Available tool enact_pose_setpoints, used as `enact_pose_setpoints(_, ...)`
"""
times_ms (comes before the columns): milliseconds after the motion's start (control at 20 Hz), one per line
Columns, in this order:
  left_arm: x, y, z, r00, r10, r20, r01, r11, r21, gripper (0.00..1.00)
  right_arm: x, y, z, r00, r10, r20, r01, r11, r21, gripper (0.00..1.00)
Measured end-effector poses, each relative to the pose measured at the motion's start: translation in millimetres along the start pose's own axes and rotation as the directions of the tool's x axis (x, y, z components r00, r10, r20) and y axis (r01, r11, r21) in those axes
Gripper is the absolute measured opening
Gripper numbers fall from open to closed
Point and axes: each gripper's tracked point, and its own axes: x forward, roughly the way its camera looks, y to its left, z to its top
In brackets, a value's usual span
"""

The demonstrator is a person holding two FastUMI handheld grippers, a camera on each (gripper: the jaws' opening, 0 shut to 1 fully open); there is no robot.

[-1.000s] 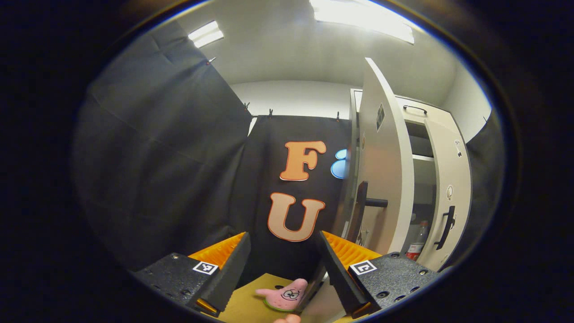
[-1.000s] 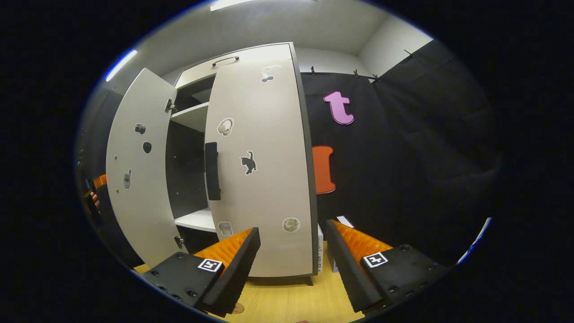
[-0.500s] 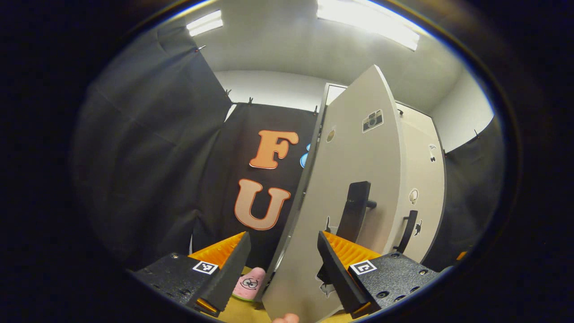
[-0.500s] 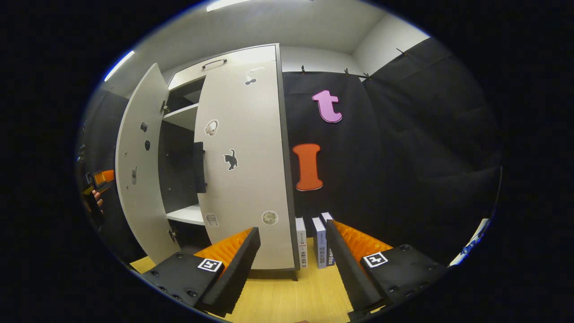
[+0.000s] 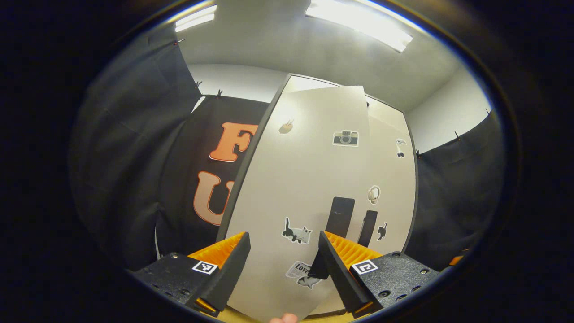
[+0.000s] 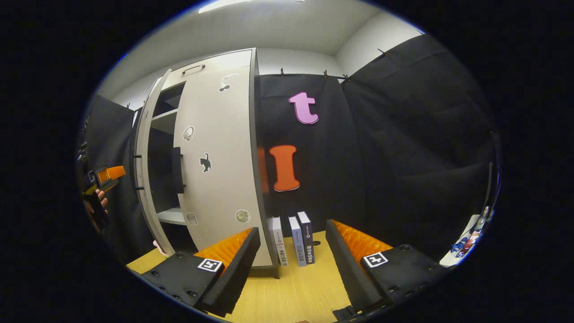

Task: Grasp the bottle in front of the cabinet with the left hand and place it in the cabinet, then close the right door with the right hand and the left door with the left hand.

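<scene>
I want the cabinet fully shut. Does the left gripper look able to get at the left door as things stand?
Probably yes: the left gripper, open, faces the left door close ahead, nothing between them. The door stands partly ajar.

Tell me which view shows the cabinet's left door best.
The left gripper view: the pale, sticker-covered left door faces the camera with its black handle. The right gripper view shows it nearly edge-on, still ajar.

Left gripper view faces the cabinet [image 5: 314, 179] close up; right gripper view stands back (rightward); both share it.
</scene>
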Motion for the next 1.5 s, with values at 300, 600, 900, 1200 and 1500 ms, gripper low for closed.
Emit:
enact_pose_setpoints(300, 8.9, -32.2, -27.4, 0.996, -0.049, -0.073, 0.053, 0.997, 0.056, 0.93, -12.4, -15.6, -6.0, 0.999, -0.033, -0.012, 0.033, 0.999, -0.004, 0.98)
enact_pose_setpoints(600, 32.2, -59.1, -44.1, 0.991, -0.082, -0.108, 0.095, 0.988, 0.123, 0.94, -15.3, -22.5, -9.3, 0.998, -0.053, -0.021, 0.053, 0.999, 0.004, 0.98)
enact_pose_setpoints(900, 62.0, -47.9, -68.8, 0.985, -0.020, -0.172, 0.037, 0.995, 0.095, 0.94, -20.2, -37.0, -8.1, 0.995, -0.097, -0.014, 0.097, 0.995, 0.007, 0.98)
enact_pose_setpoints(1200, 70.2, -53.6, -75.0, 0.980, -0.014, -0.199, 0.028, 0.997, 0.066, 0.94, -23.8, -54.6, -3.8, 0.990, -0.140, -0.004, 0.140, 0.990, 0.013, 0.98)
enact_pose_setpoints(1500, 73.4, -53.7, -76.8, 0.983, 0.030, -0.182, -0.004, 0.990, 0.142, 0.94, -26.9, -60.0, -3.0, 0.989, -0.149, 0.000, 0.149, 0.989, 0.005, 0.98)
